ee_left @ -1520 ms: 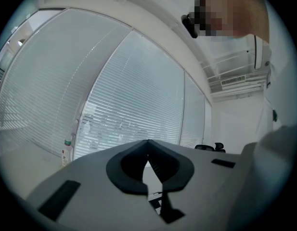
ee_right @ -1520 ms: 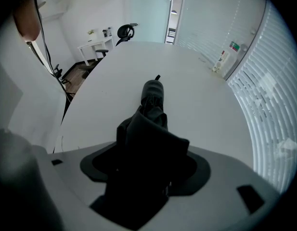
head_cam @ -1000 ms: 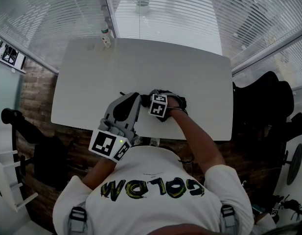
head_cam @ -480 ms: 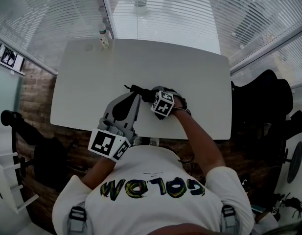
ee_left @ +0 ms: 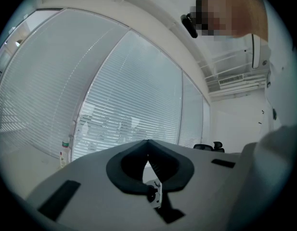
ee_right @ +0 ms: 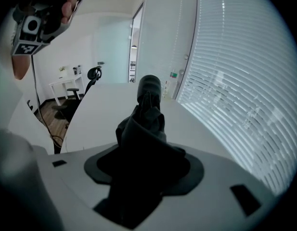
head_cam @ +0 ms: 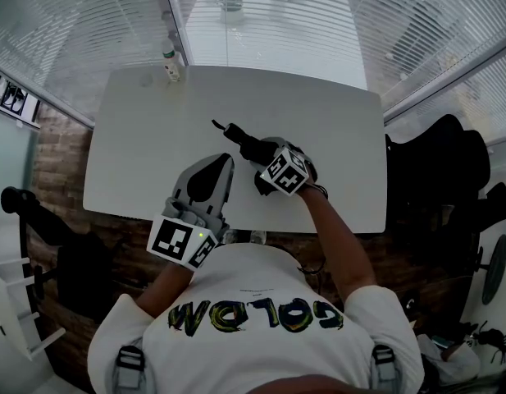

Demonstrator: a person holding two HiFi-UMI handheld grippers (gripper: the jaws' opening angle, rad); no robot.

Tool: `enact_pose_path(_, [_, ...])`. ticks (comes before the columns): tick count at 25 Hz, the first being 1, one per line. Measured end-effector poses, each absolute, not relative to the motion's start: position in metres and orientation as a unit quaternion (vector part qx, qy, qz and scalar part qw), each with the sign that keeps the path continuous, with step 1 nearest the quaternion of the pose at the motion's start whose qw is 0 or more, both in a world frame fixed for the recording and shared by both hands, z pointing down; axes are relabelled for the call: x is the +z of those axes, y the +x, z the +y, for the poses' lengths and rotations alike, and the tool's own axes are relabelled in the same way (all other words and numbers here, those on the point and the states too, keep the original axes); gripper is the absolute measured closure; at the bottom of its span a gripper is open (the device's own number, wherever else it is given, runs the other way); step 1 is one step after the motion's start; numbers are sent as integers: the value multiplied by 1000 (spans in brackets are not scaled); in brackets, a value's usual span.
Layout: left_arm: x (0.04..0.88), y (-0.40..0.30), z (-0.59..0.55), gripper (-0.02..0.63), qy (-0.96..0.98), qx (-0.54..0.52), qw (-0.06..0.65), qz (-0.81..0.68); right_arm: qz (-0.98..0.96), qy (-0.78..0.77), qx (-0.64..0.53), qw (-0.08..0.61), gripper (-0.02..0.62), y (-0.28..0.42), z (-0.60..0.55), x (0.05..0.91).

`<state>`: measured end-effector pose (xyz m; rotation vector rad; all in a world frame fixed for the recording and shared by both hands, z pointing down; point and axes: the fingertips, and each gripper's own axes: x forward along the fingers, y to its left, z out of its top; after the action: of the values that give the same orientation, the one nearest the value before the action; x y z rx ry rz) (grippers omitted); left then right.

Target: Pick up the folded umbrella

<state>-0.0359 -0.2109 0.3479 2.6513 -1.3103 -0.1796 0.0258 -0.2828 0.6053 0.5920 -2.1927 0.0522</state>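
Note:
The folded black umbrella (head_cam: 246, 144) is lifted off the white table (head_cam: 138, 154), slanting up-left from my right gripper (head_cam: 265, 164), which is shut on its body. In the right gripper view the umbrella (ee_right: 147, 124) fills the gap between the jaws, its handle end pointing away over the table. My left gripper (head_cam: 210, 171) rests over the table's near edge to the left of the umbrella, apart from it. In the left gripper view its jaws (ee_left: 148, 159) meet at the tips with nothing between them.
A small bottle (head_cam: 169, 57) stands at the table's far left edge by the window blinds (head_cam: 277, 15). A black office chair (head_cam: 437, 171) stands right of the table. Another desk and chair (ee_right: 73, 88) show in the right gripper view.
My right gripper has risen and rolled with the umbrella, lifting it from lying on the table to pointing up-left. The left gripper has stayed where it was.

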Motion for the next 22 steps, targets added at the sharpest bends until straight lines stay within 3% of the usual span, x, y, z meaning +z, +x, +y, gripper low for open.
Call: enact_pose_path(22, [350, -36, -217, 595, 889, -60, 90, -444, -909, 346, 21, 234, 364, 44, -264, 479])
